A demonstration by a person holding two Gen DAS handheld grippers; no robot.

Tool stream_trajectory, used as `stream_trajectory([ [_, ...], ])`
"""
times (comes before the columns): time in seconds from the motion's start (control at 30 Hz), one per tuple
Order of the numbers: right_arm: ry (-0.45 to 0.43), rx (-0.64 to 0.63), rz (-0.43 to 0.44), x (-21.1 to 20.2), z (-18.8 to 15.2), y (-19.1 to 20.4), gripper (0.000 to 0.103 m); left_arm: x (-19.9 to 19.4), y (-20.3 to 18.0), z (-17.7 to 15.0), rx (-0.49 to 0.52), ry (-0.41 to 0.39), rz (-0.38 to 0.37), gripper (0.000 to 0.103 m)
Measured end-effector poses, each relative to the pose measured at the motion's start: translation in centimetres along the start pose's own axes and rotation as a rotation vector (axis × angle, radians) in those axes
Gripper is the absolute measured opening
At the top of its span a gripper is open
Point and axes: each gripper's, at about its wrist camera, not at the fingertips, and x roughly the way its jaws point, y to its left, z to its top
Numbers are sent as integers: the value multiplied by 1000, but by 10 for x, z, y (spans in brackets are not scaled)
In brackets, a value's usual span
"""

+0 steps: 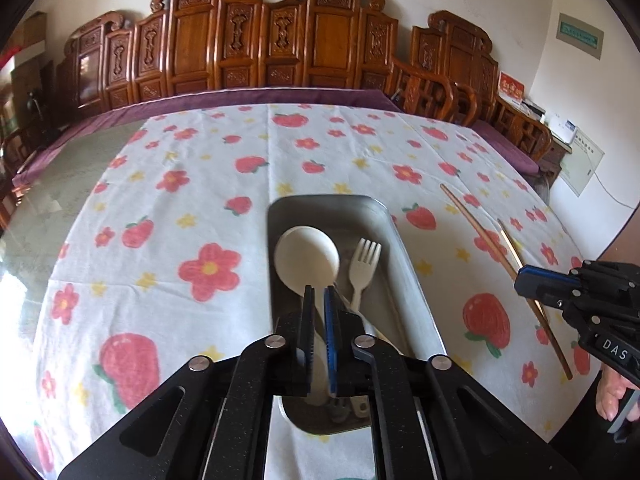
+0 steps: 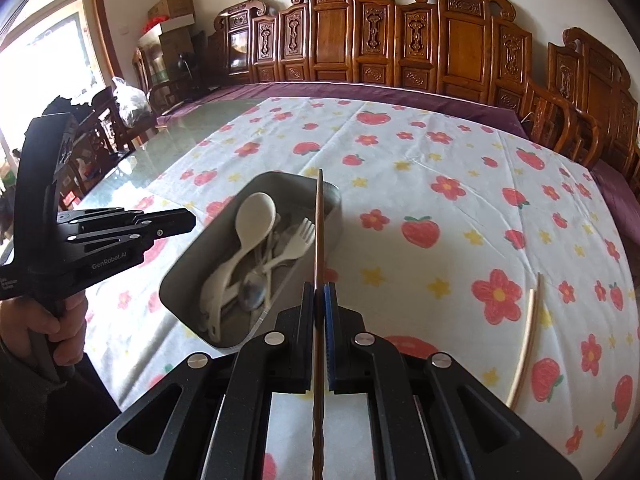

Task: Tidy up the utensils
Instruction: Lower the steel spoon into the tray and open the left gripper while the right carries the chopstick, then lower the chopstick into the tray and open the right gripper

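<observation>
Right claw (image 2: 320, 292) clamped on chopstick (image 2: 319, 232) — left claw (image 1: 319, 300) nearly closed, over tray (image 1: 404, 264)

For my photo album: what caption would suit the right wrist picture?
Right gripper holds a chopstick over the metal tray of cutlery; another chopstick waits on the tablecloth.

White lettering "GenRobot.AI" stands on the black body of the left gripper (image 2: 176, 220), seen well to the left of the right gripper's jaws in the right wrist view. In the left wrist view, "DAS" stands in pale letters on the body of the right gripper (image 1: 532, 284), far right of the left jaws. Wall signs are too blurred to read.
</observation>
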Motion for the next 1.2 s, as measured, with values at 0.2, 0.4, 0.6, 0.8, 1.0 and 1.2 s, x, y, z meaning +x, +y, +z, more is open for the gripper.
stream_trajectory([
  [0.2, 12, 41, 47, 21, 17, 18, 6, -9, 21, 7, -21, -33, 60, 15],
  [0.4, 26, 93, 73, 48, 34, 29, 6, -14, 40, 9, -51, -53, 101, 31],
  [0.6, 31, 160, 83, 72, 43, 32, 6, -15, 51, 10, -85, -54, 119, 42],
  [0.8, 30, 164, 75, 95, 48, 37, 6, -13, 54, 9, -89, -46, 129, 42],
  [1.0, 50, 160, 21, 110, 38, 35, 6, -12, 53, 9, -86, -46, 125, 42],
  [1.2, 60, 150, 7, 115, 30, 36, 9, -11, 47, 9, -71, -44, 122, 42],
])
